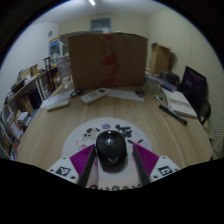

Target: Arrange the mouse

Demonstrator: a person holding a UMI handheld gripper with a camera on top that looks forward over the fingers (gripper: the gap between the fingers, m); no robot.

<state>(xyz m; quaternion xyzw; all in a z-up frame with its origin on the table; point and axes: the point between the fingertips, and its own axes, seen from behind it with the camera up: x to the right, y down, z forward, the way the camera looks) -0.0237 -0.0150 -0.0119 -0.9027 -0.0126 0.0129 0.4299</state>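
The gripper (110, 163) held the dark mouse (110, 150) between narrowed jaws above the round mat (110, 128) on the bench (60, 125); a loose pinch could have let its rounded shell slip.

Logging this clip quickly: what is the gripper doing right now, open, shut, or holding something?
Gripper: shut on the black mouse, both pink pads pressing its sides, above the round mouse pad.
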